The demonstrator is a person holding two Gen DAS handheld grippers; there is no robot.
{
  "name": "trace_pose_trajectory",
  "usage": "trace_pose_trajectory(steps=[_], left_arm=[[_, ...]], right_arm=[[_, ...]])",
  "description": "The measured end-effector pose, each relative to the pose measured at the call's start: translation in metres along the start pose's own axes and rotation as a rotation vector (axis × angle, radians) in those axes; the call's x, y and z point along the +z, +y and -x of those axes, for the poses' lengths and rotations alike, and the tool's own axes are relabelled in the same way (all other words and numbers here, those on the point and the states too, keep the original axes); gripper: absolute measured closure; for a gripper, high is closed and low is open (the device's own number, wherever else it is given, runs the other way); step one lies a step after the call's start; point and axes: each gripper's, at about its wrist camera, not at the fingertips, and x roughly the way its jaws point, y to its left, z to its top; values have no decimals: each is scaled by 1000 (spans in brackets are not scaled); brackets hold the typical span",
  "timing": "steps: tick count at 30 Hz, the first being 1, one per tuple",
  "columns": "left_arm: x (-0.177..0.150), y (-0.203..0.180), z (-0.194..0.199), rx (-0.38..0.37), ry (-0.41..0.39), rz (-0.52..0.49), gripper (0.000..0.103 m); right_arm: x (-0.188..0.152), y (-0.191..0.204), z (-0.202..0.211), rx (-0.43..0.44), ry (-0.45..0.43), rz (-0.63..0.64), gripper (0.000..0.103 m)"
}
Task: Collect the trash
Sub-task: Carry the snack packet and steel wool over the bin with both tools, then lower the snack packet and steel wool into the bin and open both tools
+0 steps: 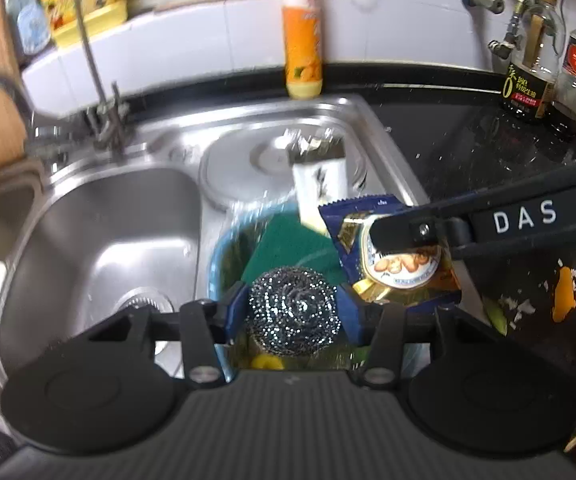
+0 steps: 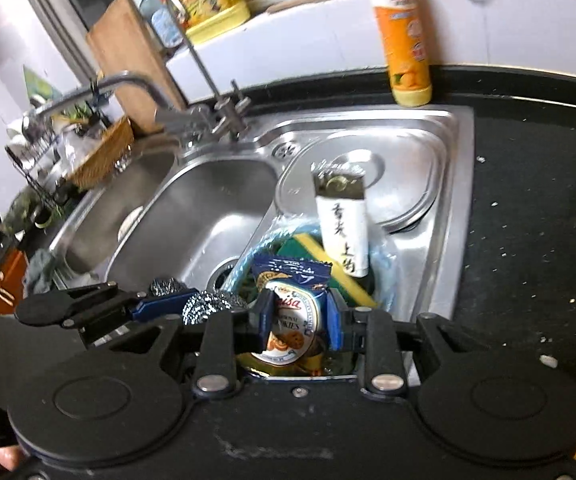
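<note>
Left wrist view: L gripper [image 1: 294, 316] clamps steel scourer [image 1: 292, 312]; R gripper [image 2: 299, 326] grips cookie wrapper [image 2: 294, 320], both above blue-lined bin [image 1: 217, 256] beside sink [image 1: 99, 232].

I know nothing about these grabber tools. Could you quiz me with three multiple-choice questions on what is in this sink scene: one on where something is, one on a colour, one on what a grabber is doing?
1. Where does the orange bottle stand?
A. In the sink basin
B. On the counter behind the sink
C. Inside the bin

2. What colour is the cookie wrapper along its top edge?
A. Blue
B. Red
C. White

3. What does the left gripper hold?
A. Nothing
B. A sponge
C. A steel scourer

Answers:
1. B: the bottle stands upright on the dark counter against the white wall.
2. A: the serrated top edge is dark blue, seen in both views.
3. C: the blue pads sit on either side of the shiny wire ball, pressing on it.
</note>
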Motion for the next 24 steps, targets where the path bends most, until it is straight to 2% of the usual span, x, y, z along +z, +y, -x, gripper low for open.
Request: trace_pose_trajectory(steps=[6, 8, 11, 12, 13, 14, 15, 16, 24], left_arm=[[-16, 7, -7, -23, 25, -8, 55], [-18, 6, -12, -33, 33, -16, 54], [-19, 3, -19, -45, 41, -19, 50], [-20, 3, -20, -45, 39, -18, 43], [-19, 3, -20, -44, 35, -16, 35], [-20, 3, -20, -40, 30, -13, 32], [-20, 4, -21, -40, 26, -9, 29], [-19, 6, -21, -44, 23, -3, 27], [-15, 15, -24, -35, 16, 34, 15]], right_arm=[[-2, 15, -14, -59, 16, 56, 76], [-3, 21, -16, -74, 24, 87, 72], [-4, 28, -24, -74, 38, 111, 62], [-4, 29, -25, -71, 42, 114, 58], [-4, 30, -25, -72, 43, 117, 51], [-4, 31, -25, -77, 42, 118, 45], [-3, 31, -25, -82, 36, 119, 34], [-3, 30, -24, -87, 28, 120, 31], [2, 27, -27, -96, 37, 115, 29]])
